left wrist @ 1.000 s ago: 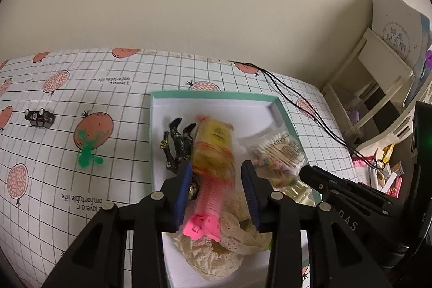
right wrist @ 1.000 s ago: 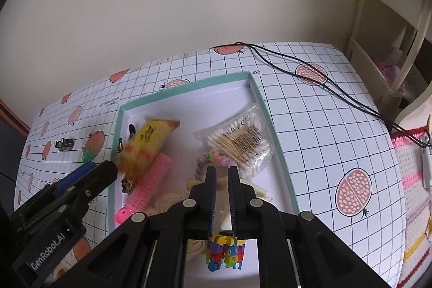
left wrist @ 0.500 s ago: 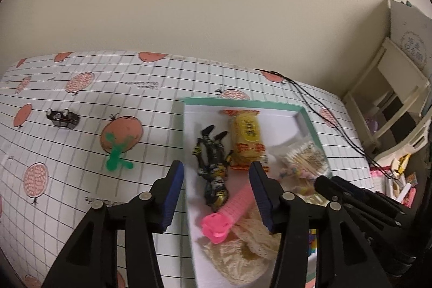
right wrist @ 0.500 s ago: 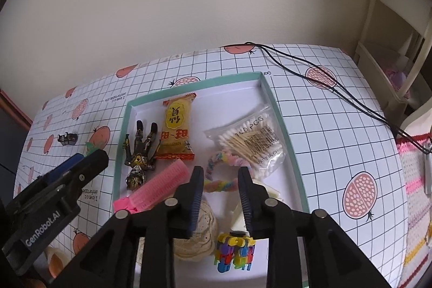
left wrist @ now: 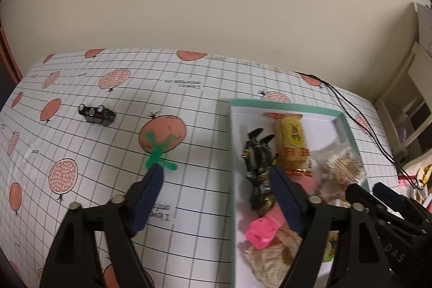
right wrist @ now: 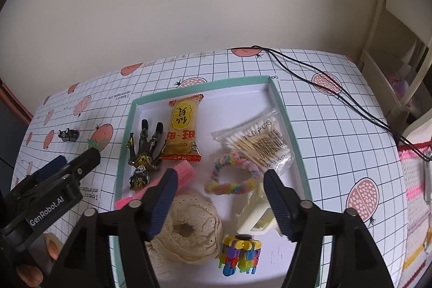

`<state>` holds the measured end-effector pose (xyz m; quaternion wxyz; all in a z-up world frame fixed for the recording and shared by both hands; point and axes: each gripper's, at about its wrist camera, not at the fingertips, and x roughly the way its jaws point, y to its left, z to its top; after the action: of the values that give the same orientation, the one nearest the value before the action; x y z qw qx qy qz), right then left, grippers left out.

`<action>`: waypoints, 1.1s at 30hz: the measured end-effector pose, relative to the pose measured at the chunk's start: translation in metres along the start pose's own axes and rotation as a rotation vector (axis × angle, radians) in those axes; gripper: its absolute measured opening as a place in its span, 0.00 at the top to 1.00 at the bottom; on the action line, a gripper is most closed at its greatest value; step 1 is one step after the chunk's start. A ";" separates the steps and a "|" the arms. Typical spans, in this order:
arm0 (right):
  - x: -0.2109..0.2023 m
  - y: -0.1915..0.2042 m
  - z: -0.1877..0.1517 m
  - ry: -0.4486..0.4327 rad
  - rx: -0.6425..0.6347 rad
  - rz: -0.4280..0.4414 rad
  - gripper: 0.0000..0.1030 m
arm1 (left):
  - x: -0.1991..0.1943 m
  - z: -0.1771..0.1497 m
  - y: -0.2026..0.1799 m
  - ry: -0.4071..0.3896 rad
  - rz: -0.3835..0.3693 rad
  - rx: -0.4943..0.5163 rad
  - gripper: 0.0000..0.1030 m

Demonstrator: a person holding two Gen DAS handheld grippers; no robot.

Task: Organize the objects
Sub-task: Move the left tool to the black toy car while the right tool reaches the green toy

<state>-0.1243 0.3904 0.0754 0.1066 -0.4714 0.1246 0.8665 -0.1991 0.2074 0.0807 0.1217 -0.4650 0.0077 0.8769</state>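
A teal-rimmed white tray [right wrist: 125, 147] holds a yellow snack pack [right wrist: 183, 131], a black toy figure [right wrist: 145, 150], a pink hair roller [right wrist: 186, 174], a pastel scrunchie [right wrist: 229, 186], a bag of cotton swabs [right wrist: 259, 145], a cream lace scrunchie [right wrist: 189, 231], a cream claw clip [right wrist: 256, 215] and a colourful block toy [right wrist: 240, 253]. My right gripper [right wrist: 220, 177] hangs open above the tray's near half, holding nothing. My left gripper [left wrist: 216, 174] is open wide across the tray's left rim [left wrist: 232, 153]. Its left fingertip is next to a green clip [left wrist: 159, 153] on the cloth.
A small black toy car [left wrist: 97, 114] sits on the checked fruit-print tablecloth left of the tray. A black cable [right wrist: 324, 82] runs across the back right corner. A cream shelf [right wrist: 399, 45] and a pink knitted cloth [right wrist: 415, 193] lie to the right.
The left gripper let go of the snack pack, opened wide and swung left. The right gripper released the block toy into the tray, opened and drew back.
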 end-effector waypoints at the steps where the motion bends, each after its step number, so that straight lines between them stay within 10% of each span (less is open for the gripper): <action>1: 0.001 0.000 0.000 0.000 0.000 0.000 0.26 | 0.000 0.000 0.002 0.002 0.003 -0.003 0.19; 12: 0.003 0.001 0.000 -0.005 -0.002 -0.004 0.00 | 0.004 0.002 0.017 0.000 0.080 -0.034 0.07; 33: 0.005 0.004 -0.001 0.003 -0.010 -0.005 0.00 | 0.003 0.003 0.029 0.003 0.085 -0.055 0.07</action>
<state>-0.1280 0.3863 0.0710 0.1061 -0.4735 0.1191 0.8662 -0.2094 0.1802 0.0769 0.0715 -0.4686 0.0037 0.8805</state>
